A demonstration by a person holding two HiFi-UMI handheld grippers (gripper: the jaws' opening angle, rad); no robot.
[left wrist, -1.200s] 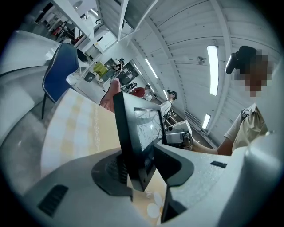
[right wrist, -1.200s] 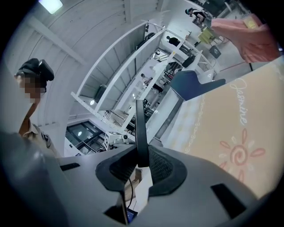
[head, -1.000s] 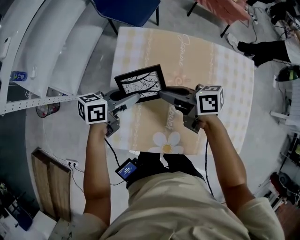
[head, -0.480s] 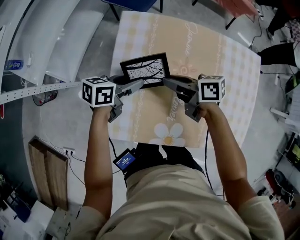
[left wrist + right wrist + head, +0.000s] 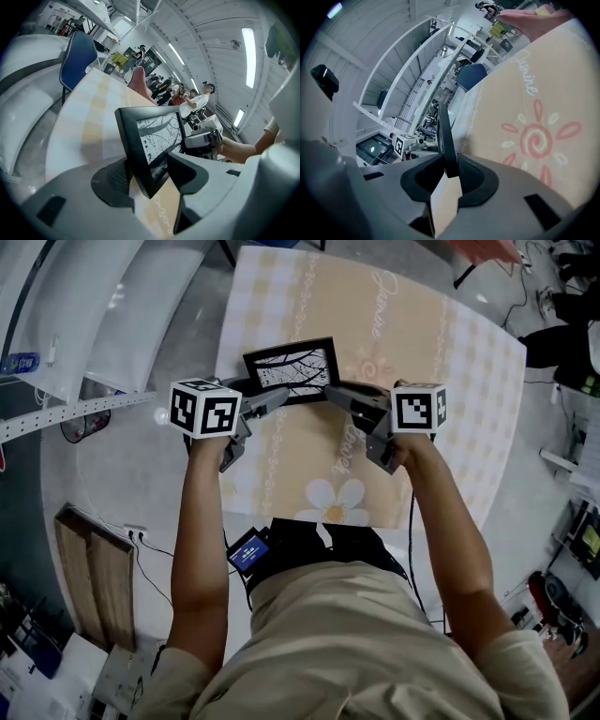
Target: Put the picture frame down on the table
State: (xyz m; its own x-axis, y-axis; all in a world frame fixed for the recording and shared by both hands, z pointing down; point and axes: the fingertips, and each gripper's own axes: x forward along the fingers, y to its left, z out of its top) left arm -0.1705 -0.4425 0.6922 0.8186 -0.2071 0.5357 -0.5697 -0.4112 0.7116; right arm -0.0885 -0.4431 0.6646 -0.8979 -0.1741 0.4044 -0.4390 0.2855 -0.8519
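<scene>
The desk (image 5: 441, 390) is covered edge to edge by a pale peach cloth (image 5: 309, 456) with checked bands down both sides. Printed on it are a white daisy (image 5: 336, 500) at the near edge, a pink swirl sun (image 5: 367, 368) mid-cloth and cursive lettering (image 5: 380, 306) beyond. A black picture frame (image 5: 292, 367) stands tilted on the left half; whether its lower edge touches the cloth cannot be told.

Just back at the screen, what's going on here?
A person holds a black picture frame close to the table, one tool at each lower corner. The left tool has just been opening its jaws, loose around the frame; the right tool has opened slightly but looks closed on it.
</scene>
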